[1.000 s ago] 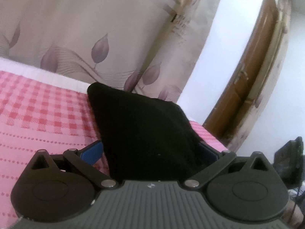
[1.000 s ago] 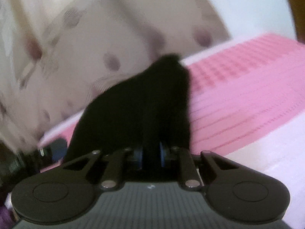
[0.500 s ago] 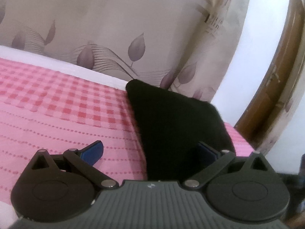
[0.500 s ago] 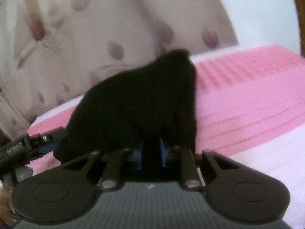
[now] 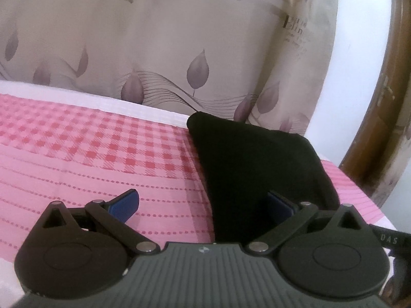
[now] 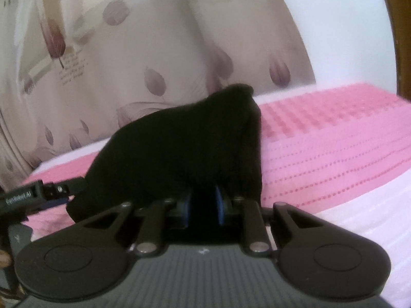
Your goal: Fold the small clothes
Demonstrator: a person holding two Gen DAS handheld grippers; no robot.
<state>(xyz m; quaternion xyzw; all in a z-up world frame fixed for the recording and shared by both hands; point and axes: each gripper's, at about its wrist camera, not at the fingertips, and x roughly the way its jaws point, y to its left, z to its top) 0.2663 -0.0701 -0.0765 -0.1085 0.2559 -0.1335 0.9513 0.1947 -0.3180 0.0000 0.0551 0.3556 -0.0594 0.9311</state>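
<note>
Right wrist: right hand-held gripper (image 6: 203, 204) pinches black garment (image 6: 179, 148); left hand-held gripper (image 5: 203, 204) spread.

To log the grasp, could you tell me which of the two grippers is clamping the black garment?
The right gripper: its jaws pinch the black garment, while the left gripper stands wide open.

Black garment (image 5: 257, 169), pink-red checked sheet (image 5: 84, 141), beige curtain (image 5: 159, 46) (apparently mauve leaves)
</note>
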